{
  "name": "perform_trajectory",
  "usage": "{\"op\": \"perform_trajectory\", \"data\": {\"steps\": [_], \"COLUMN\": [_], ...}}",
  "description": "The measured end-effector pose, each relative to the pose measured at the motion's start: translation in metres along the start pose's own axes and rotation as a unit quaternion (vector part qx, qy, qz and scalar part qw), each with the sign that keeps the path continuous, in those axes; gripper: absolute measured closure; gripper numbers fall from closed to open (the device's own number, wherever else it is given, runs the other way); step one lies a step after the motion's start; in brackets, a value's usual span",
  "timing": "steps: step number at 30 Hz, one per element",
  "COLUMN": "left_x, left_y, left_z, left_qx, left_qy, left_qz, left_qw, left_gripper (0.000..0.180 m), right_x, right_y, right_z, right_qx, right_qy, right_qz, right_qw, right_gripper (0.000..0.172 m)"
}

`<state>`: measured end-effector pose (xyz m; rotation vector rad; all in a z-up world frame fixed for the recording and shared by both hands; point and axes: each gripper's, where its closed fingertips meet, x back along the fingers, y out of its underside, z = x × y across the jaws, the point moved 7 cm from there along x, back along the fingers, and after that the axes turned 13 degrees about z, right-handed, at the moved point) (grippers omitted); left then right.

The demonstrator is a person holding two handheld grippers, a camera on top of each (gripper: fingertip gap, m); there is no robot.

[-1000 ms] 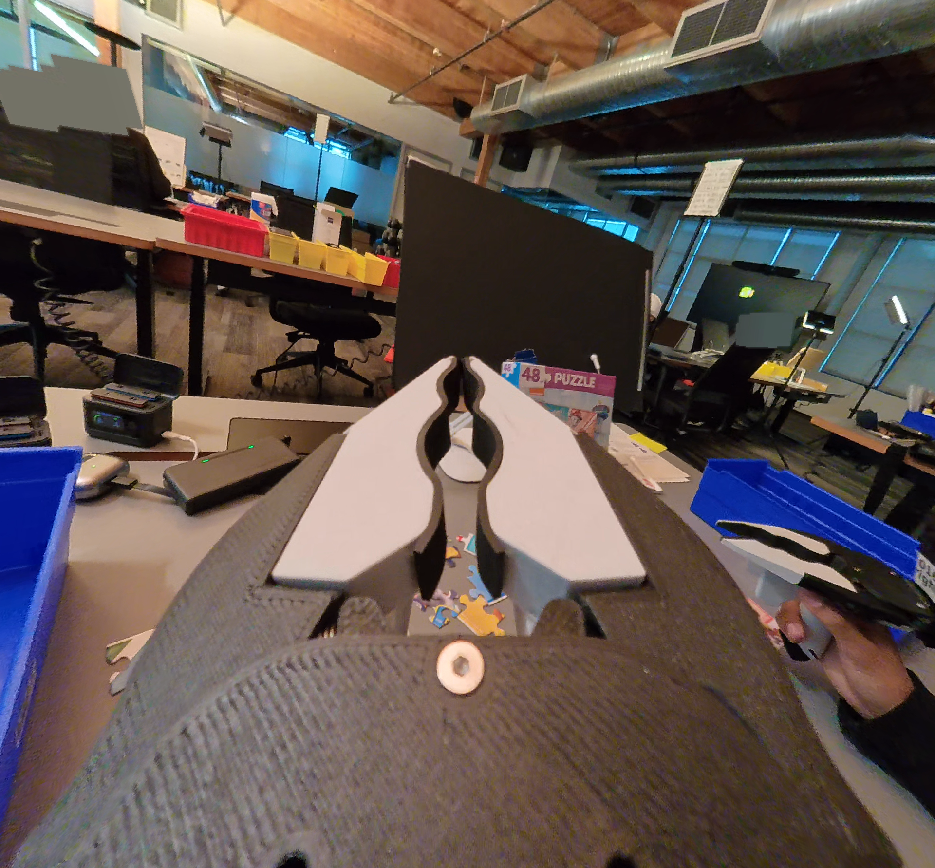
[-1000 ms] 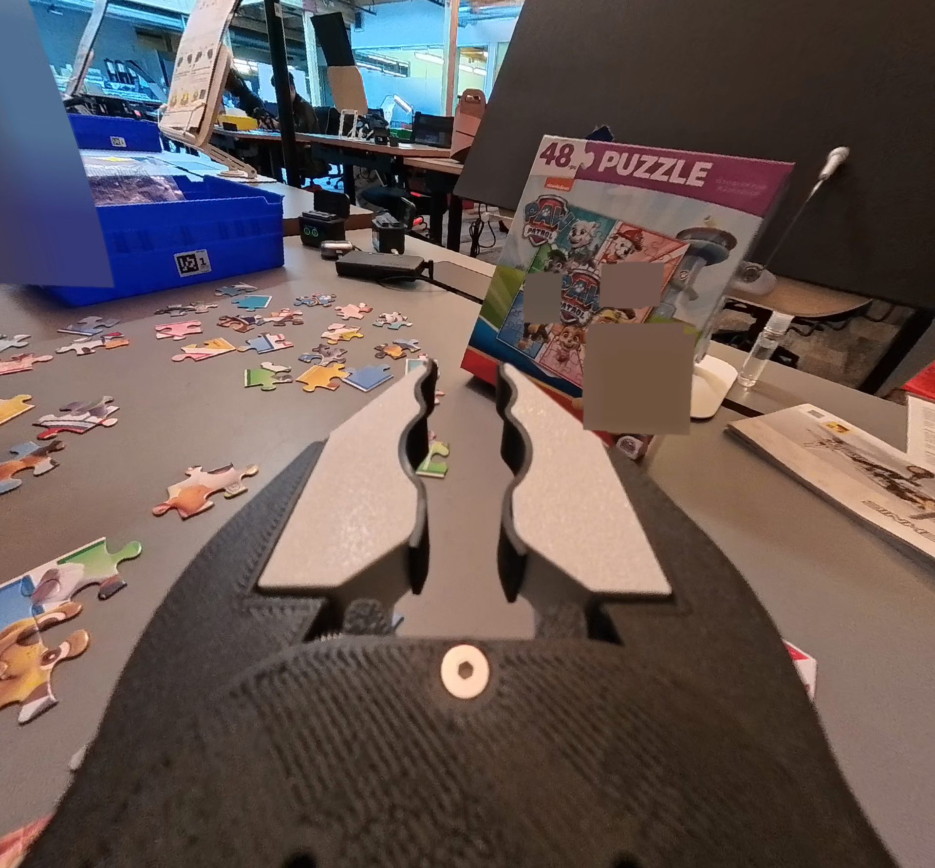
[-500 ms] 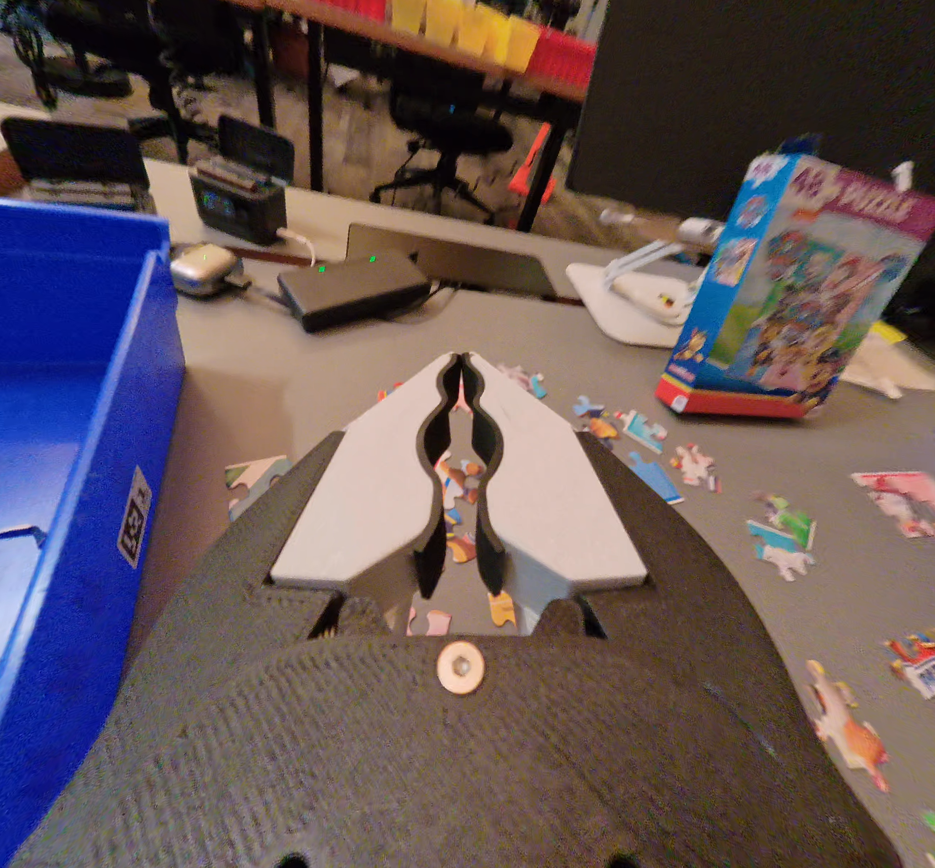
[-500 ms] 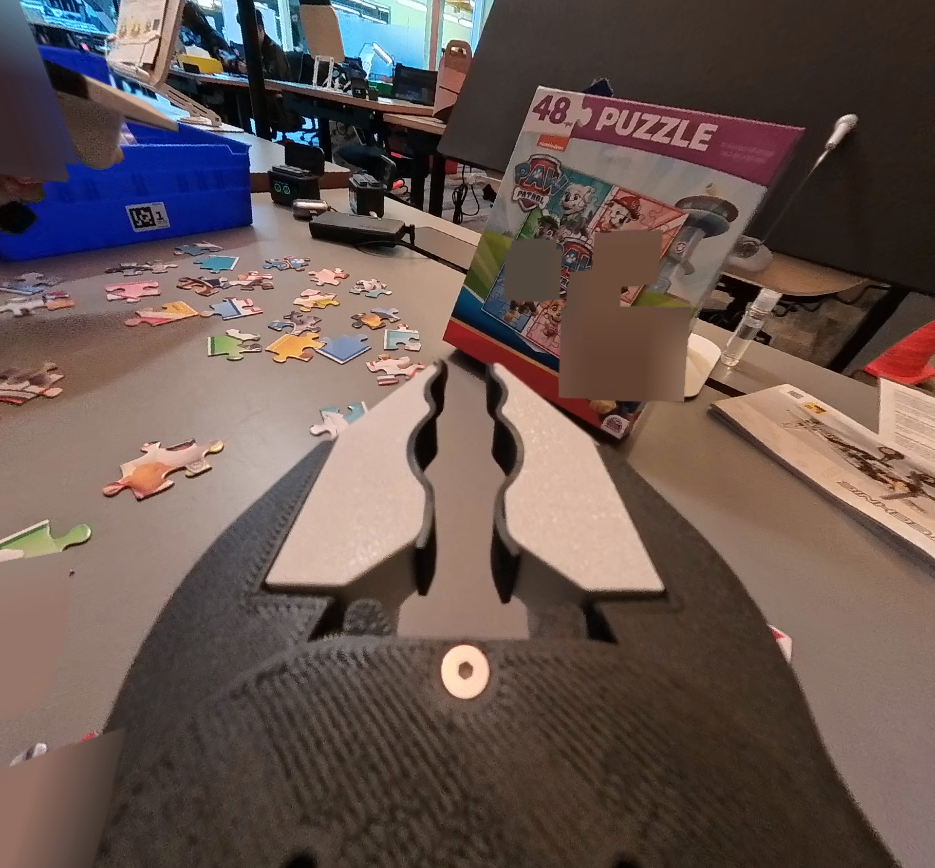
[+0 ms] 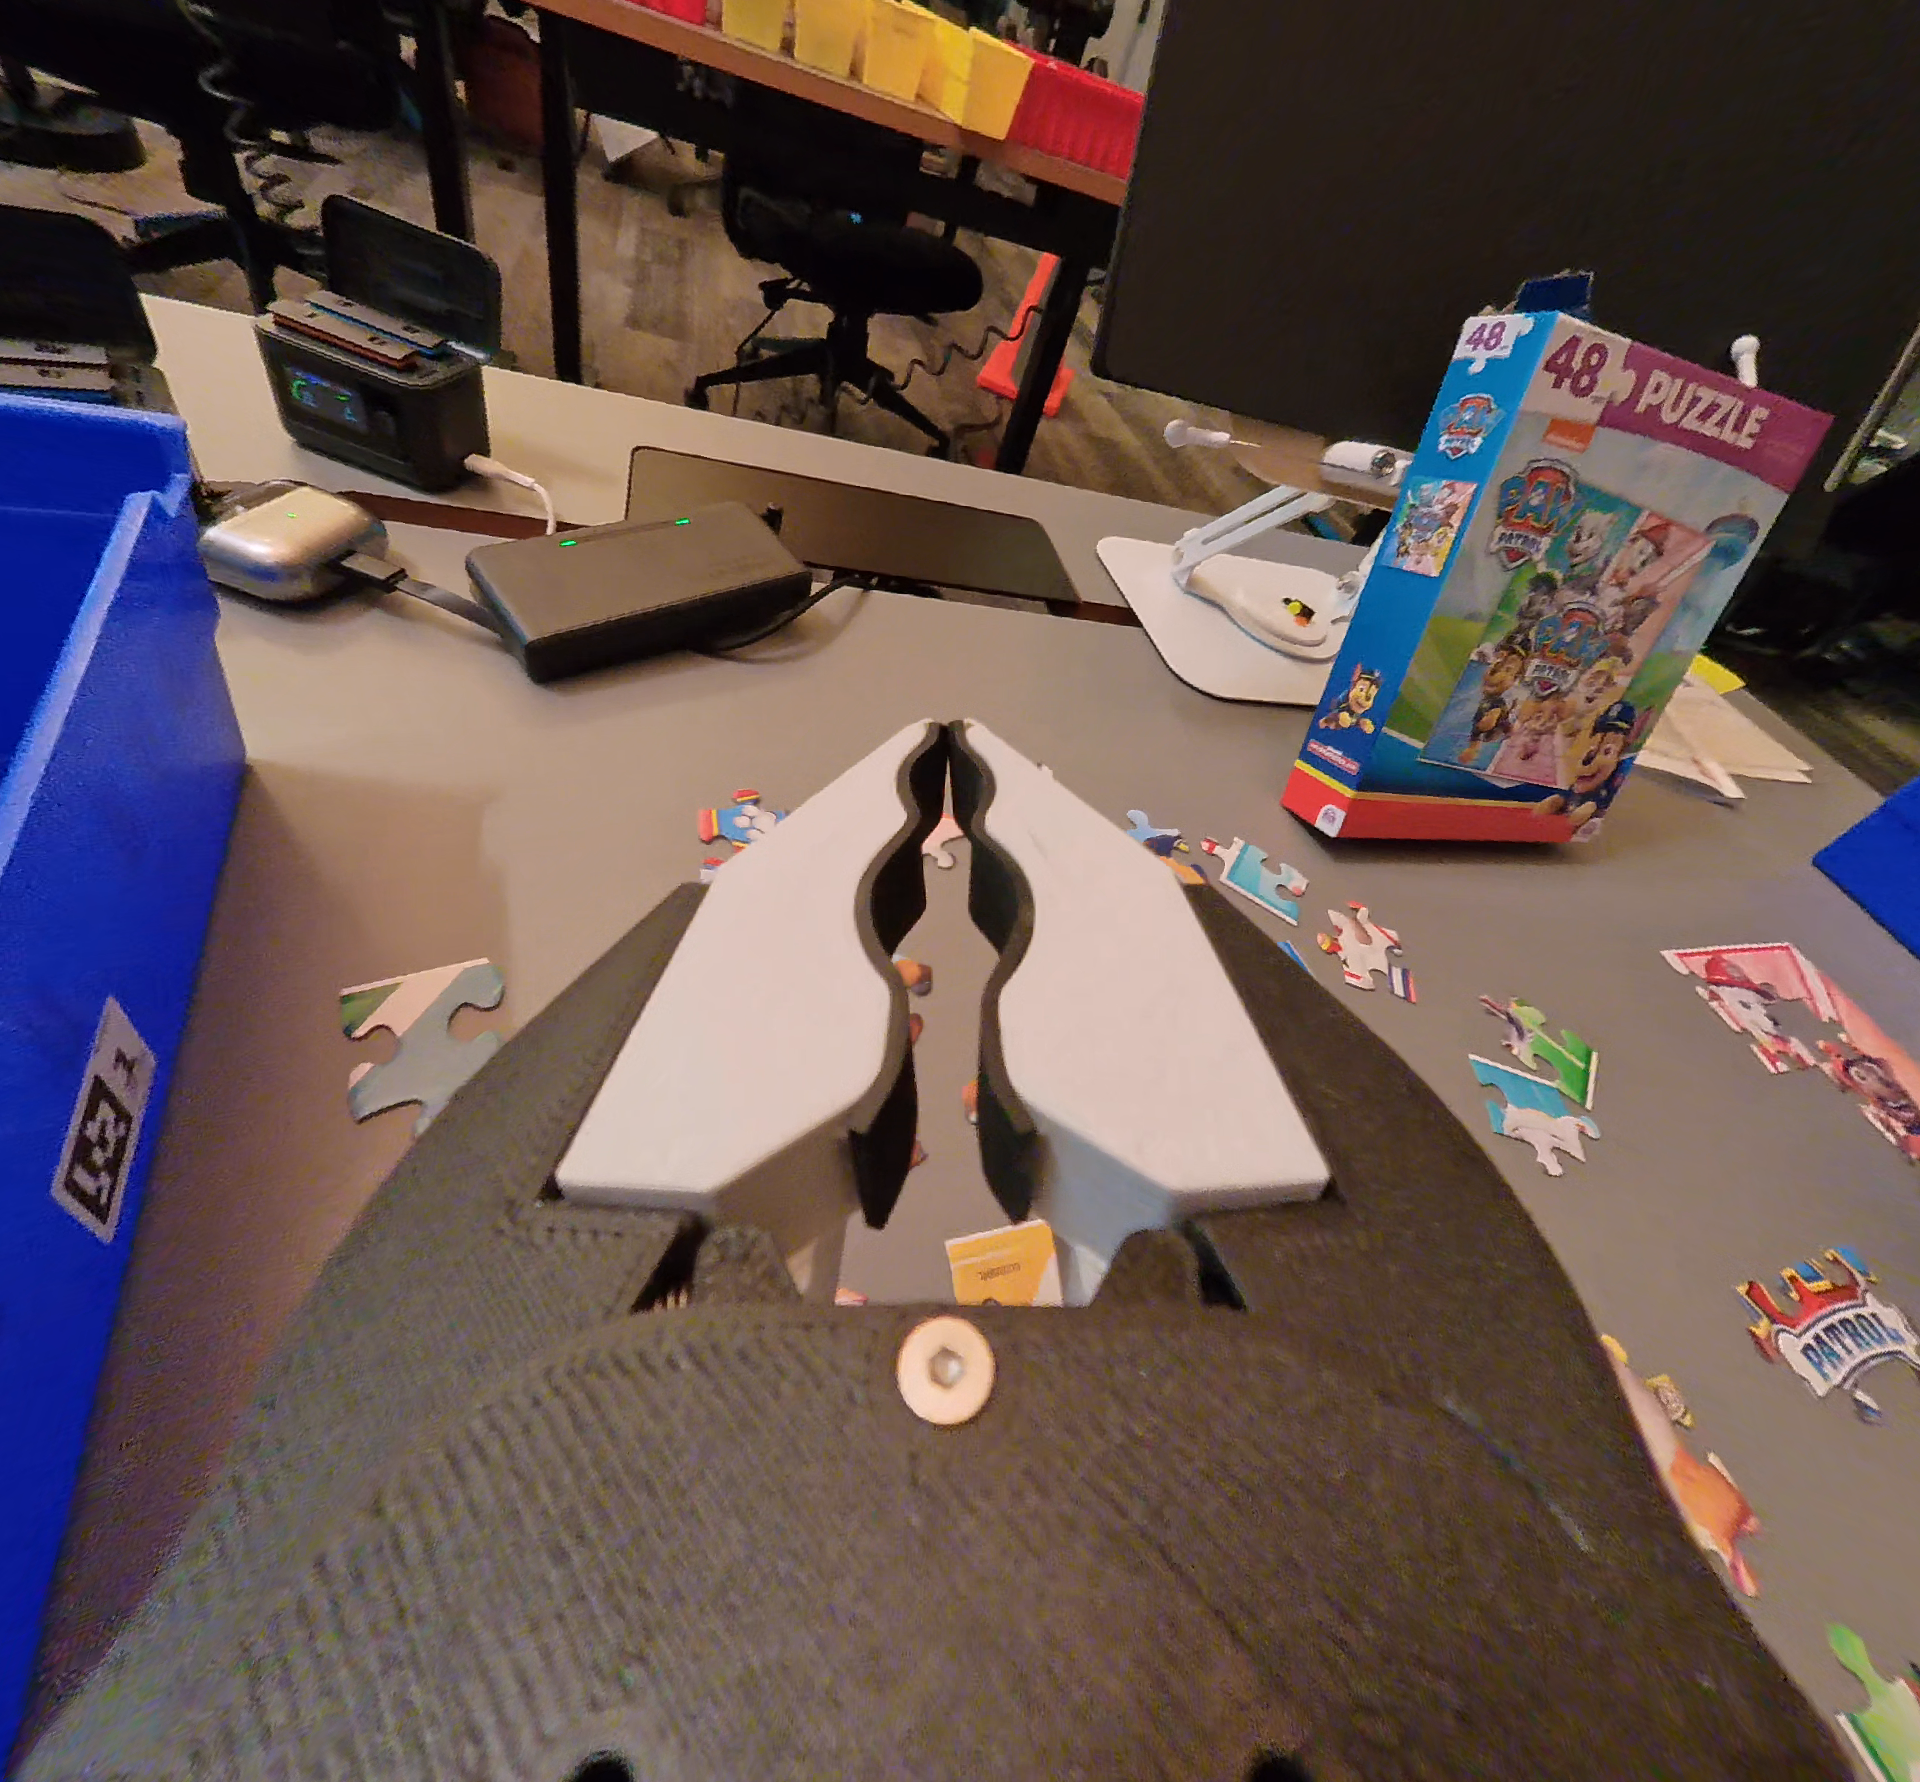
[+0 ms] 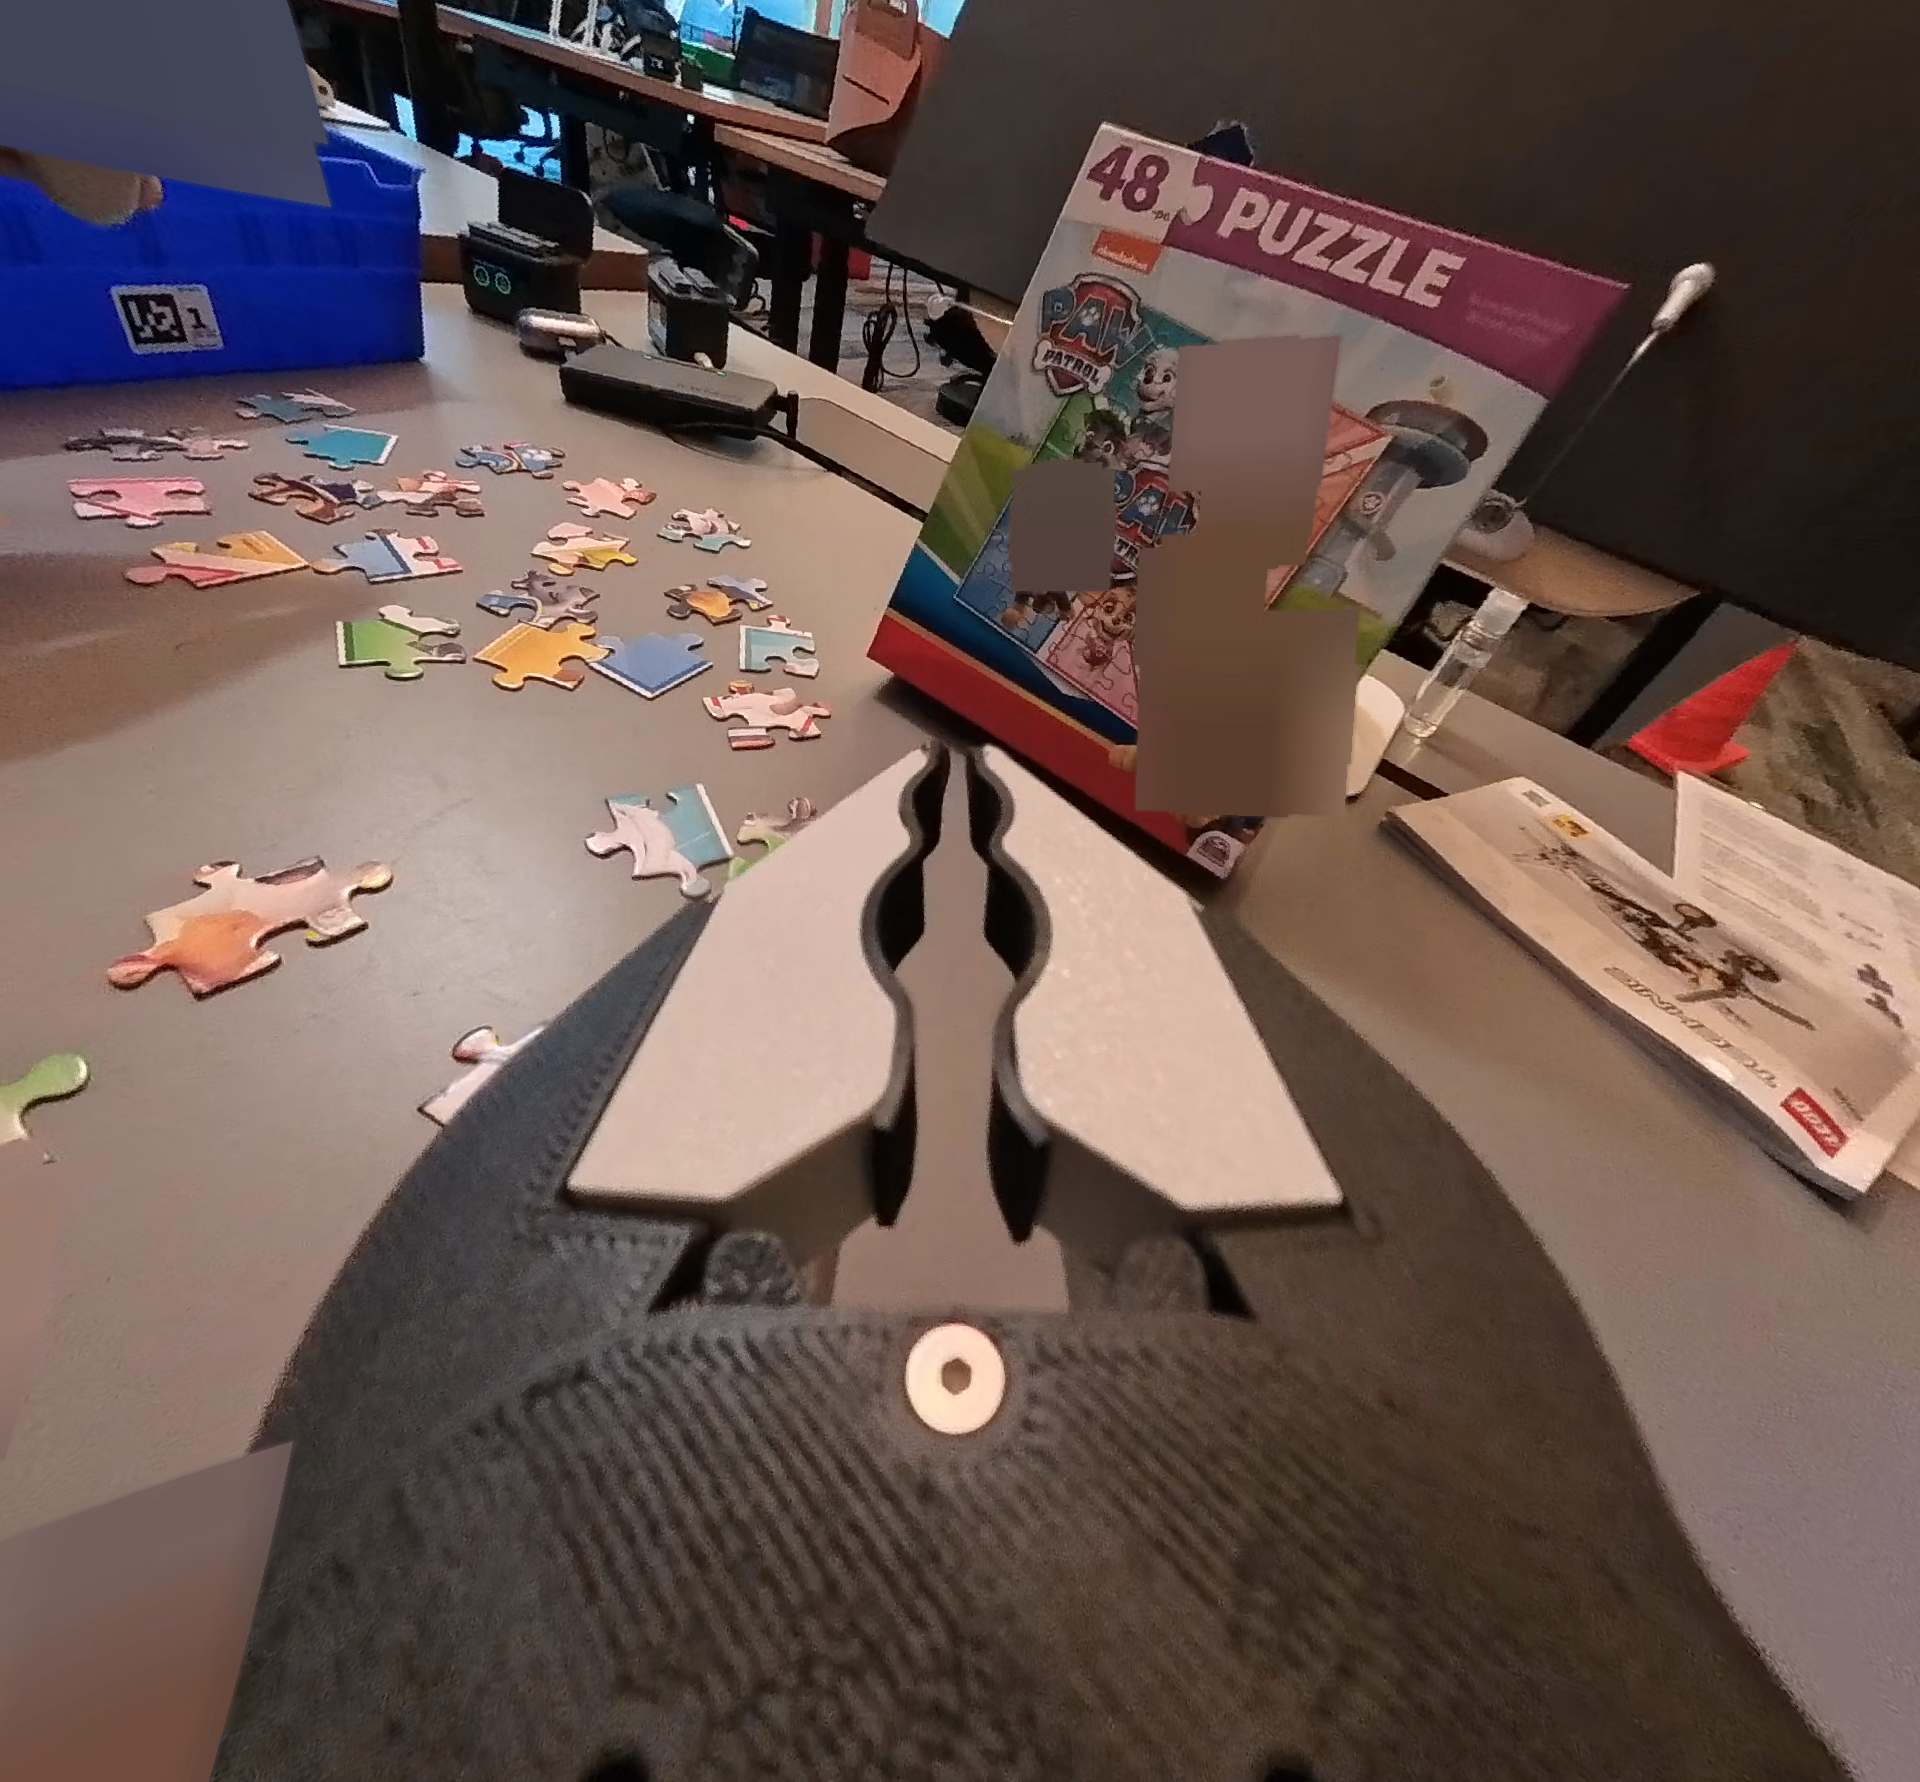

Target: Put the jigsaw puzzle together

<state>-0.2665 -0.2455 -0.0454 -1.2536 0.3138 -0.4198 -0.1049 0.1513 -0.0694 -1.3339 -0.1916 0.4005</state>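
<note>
Both my claws drawn in, holding nothing.

My left claw (image 5: 948, 730) has its fingertips touching, pointing forward and tilted down. My right claw (image 6: 956, 756) is all but closed, a thin slit between its tips, level and low.

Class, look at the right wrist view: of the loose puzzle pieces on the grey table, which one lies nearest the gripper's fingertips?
The white and light-blue piece, just left of the right gripper; the other loose pieces lie farther off.
</note>
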Motion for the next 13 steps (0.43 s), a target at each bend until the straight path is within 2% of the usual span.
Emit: {"op": "perform_trajectory", "data": {"steps": [13], "left_x": [-0.006], "left_y": [0.005], "left_z": [0.014], "left_qx": [0.004], "left_qy": [0.025], "left_qz": [-0.003], "left_qw": [1.000], "left_gripper": [0.180], "right_x": [0.004], "right_y": [-0.003], "right_z": [0.003], "right_qx": [-0.030], "right_qy": [-0.005], "right_qz": [0.012], "right_qw": [0.999], "right_gripper": [0.156]}}
